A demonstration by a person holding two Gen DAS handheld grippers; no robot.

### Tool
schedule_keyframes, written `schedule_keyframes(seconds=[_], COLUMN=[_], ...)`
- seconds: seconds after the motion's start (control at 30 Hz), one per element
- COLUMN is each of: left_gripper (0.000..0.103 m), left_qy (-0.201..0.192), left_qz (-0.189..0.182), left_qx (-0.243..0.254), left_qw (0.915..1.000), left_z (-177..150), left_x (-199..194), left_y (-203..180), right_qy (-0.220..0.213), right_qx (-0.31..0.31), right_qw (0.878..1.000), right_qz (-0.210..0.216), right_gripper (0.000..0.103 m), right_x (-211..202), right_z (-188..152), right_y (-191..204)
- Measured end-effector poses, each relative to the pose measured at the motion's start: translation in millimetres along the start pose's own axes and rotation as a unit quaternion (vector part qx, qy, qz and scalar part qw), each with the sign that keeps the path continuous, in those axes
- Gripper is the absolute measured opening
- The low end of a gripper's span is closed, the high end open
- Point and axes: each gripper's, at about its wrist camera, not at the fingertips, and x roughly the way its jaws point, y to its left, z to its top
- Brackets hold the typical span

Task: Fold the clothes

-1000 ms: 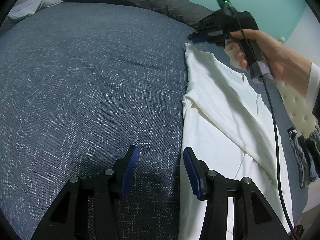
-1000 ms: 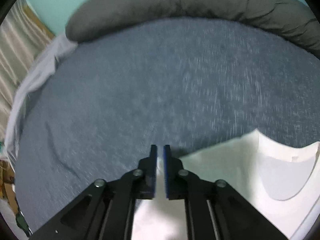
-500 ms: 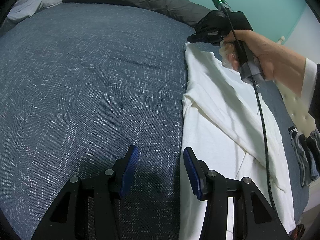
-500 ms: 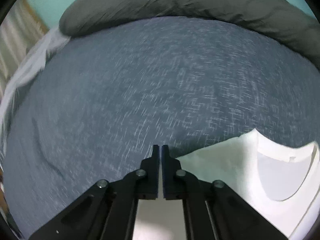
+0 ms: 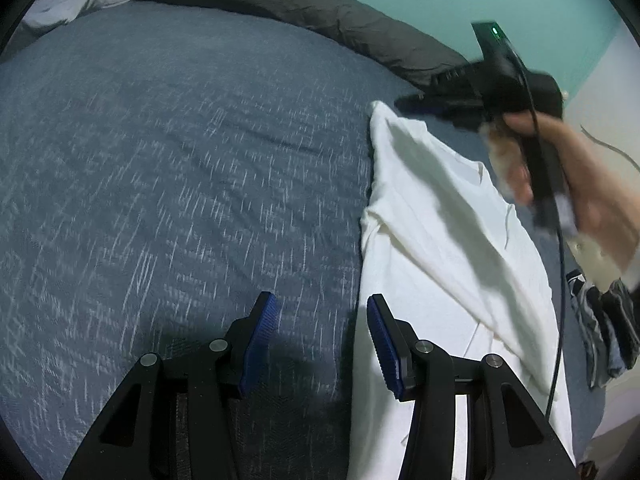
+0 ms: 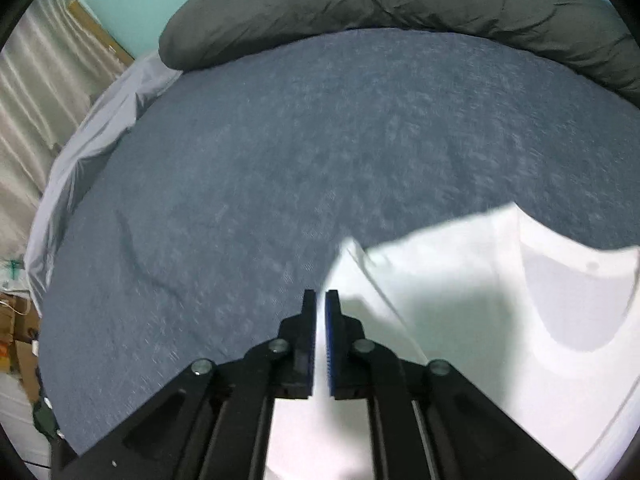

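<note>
White shirt point(image 5: 440, 240) lies half-folded on the bed point(image 5: 180, 160) — right tongs point(image 6: 320, 300) opening, nothing pinched; left tongs point(image 5: 320, 328) spread, empty, straddling its edge. Next, probably: regrip for another fold.

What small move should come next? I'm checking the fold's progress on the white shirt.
Probably draw the right hand-held gripper clear of the white shirt: its jaws are opening above the folded-over edge. The left hand-held gripper hangs open near the hem.
</note>
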Motion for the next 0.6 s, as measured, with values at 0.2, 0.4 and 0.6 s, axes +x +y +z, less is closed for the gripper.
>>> schedule_keyframes(seconds=[0.2,0.4,0.6], left_gripper=[0.051,0.051,0.049], left_qy=[-0.005,0.009,0.004], left_qz=[-0.011,-0.001,0.002], left_qx=[0.047,0.076,0.085], left_qw=[0.9988,0.9971,0.9964], left_z=[23,1,47], left_x=[8,20,59], left_y=[-13,-13,-28], right_qy=[-0.007,-0.005,-0.023], right_qx=[0.011,0.016,0.037], right_qw=[0.999,1.000,0.999], right_qz=[0.035,0.022,0.018], right_gripper=[0.027,0.027,0.028], right_x=[-21,-34,-49], right_z=[-31,-49,-40], right_y=[-4,-25,-51])
